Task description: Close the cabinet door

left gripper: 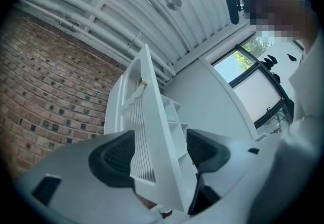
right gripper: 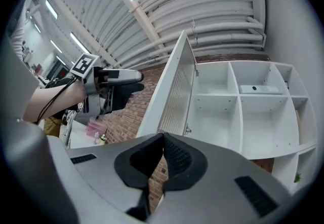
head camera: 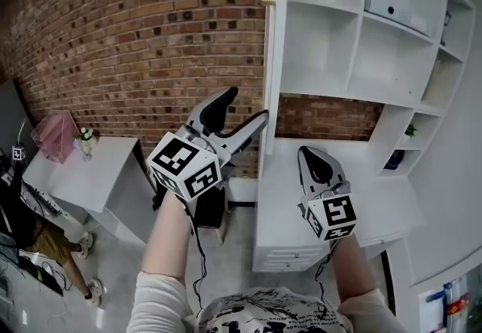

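The white cabinet (head camera: 354,30) hangs on the brick wall with its door (head camera: 269,60) swung out, edge-on to me, a brass knob (head camera: 267,1) near its top. My left gripper (head camera: 248,104) is open, its two jaws straddling the door's lower corner. In the left gripper view the door (left gripper: 147,111) rises between the dark pads (left gripper: 114,157), far thinner than the gap between them. My right gripper (head camera: 316,162) is shut on nothing, low and to the right of the door over the desk. From the right gripper (right gripper: 163,154) view the ribbed door (right gripper: 174,96) and the bare shelves (right gripper: 243,111) show.
A white desk (head camera: 392,207) stands under the cabinet, a drawer unit (head camera: 290,256) at its front. A white box (head camera: 395,7) lies on an upper shelf. At the left is a white table (head camera: 90,173) with a pink bag (head camera: 54,135). A person's legs (head camera: 53,245) show at the lower left.
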`<state>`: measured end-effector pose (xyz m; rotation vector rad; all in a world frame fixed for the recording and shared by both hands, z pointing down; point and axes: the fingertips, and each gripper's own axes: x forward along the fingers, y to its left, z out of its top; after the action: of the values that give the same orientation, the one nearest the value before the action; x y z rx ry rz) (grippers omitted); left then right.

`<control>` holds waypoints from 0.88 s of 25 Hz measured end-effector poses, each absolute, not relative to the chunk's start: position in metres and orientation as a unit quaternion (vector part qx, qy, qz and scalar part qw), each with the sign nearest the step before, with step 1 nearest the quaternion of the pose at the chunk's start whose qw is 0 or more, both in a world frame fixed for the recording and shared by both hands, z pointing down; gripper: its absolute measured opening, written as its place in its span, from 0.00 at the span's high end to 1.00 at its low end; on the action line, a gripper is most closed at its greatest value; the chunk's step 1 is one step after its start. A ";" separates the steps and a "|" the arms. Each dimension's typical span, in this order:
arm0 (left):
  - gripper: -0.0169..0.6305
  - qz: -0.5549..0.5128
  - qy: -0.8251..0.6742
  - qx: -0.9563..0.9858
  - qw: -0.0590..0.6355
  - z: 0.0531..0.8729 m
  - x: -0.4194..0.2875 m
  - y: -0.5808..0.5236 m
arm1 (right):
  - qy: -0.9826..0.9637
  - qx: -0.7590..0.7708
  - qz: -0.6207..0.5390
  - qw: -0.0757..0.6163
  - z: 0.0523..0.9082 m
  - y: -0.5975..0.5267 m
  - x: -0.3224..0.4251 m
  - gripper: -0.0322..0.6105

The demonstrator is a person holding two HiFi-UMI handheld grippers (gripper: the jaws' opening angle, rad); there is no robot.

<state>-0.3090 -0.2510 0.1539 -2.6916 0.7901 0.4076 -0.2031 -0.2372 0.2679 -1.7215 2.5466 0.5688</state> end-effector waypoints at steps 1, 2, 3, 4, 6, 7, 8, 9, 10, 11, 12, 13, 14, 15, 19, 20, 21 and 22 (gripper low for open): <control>0.48 0.148 0.266 -0.939 0.157 0.140 -0.308 -0.254 | 0.813 -0.552 0.186 0.011 0.261 -0.240 -0.202 0.93; 0.48 0.154 0.258 -0.940 0.161 0.127 -0.307 -0.257 | 0.811 -0.553 0.190 0.014 0.255 -0.241 -0.201 0.93; 0.48 0.161 0.251 -0.941 0.162 0.114 -0.308 -0.259 | 0.809 -0.555 0.195 0.014 0.250 -0.242 -0.201 0.93; 0.48 0.169 0.244 -0.941 0.163 0.102 -0.309 -0.260 | 0.807 -0.555 0.199 0.013 0.247 -0.243 -0.201 0.93; 0.48 0.188 0.232 -0.941 0.159 0.077 -0.311 -0.264 | 0.806 -0.553 0.209 0.009 0.239 -0.246 -0.202 0.93; 0.48 0.198 0.226 -0.941 0.154 0.064 -0.312 -0.268 | 0.806 -0.552 0.213 0.009 0.235 -0.248 -0.203 0.93; 0.48 0.205 0.220 -0.942 0.150 0.053 -0.312 -0.272 | 0.806 -0.552 0.215 0.012 0.230 -0.250 -0.203 0.93; 0.48 0.209 0.214 -0.943 0.145 0.044 -0.311 -0.276 | 0.806 -0.552 0.214 0.016 0.226 -0.253 -0.202 0.93; 0.48 0.210 0.208 -0.945 0.142 0.036 -0.309 -0.280 | 0.805 -0.553 0.212 0.020 0.223 -0.255 -0.201 0.93; 0.48 0.210 0.201 -0.946 0.140 0.029 -0.308 -0.283 | 0.805 -0.555 0.209 0.024 0.221 -0.257 -0.199 0.93; 0.48 0.212 0.196 -0.948 0.137 0.022 -0.307 -0.286 | 0.804 -0.557 0.207 0.027 0.219 -0.260 -0.197 0.93; 0.48 0.218 0.190 -0.948 0.133 0.014 -0.307 -0.288 | 0.803 -0.559 0.205 0.028 0.218 -0.262 -0.196 0.93; 0.48 0.228 0.184 -0.947 0.129 0.004 -0.307 -0.289 | 0.802 -0.560 0.205 0.028 0.217 -0.264 -0.196 0.93; 0.48 0.237 0.175 -0.948 0.123 -0.005 -0.307 -0.289 | 0.803 -0.560 0.204 0.027 0.217 -0.266 -0.196 0.93; 0.48 0.258 0.123 -0.954 0.093 -0.031 -0.299 -0.288 | 0.803 -0.560 0.204 0.026 0.222 -0.269 -0.200 0.93; 0.48 0.265 0.115 -0.954 0.083 -0.036 -0.297 -0.290 | 0.802 -0.560 0.207 0.029 0.221 -0.268 -0.200 0.93; 0.48 0.272 0.110 -0.953 0.072 -0.038 -0.296 -0.292 | 0.800 -0.561 0.212 0.032 0.220 -0.266 -0.200 0.93; 0.48 0.277 0.104 -0.953 0.060 -0.039 -0.295 -0.295 | 0.797 -0.561 0.219 0.033 0.218 -0.264 -0.199 0.93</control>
<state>-0.2947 -0.2951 -0.0393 -2.8866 0.3143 0.8373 -0.1994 -0.2643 0.2183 -1.7275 2.4533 0.6723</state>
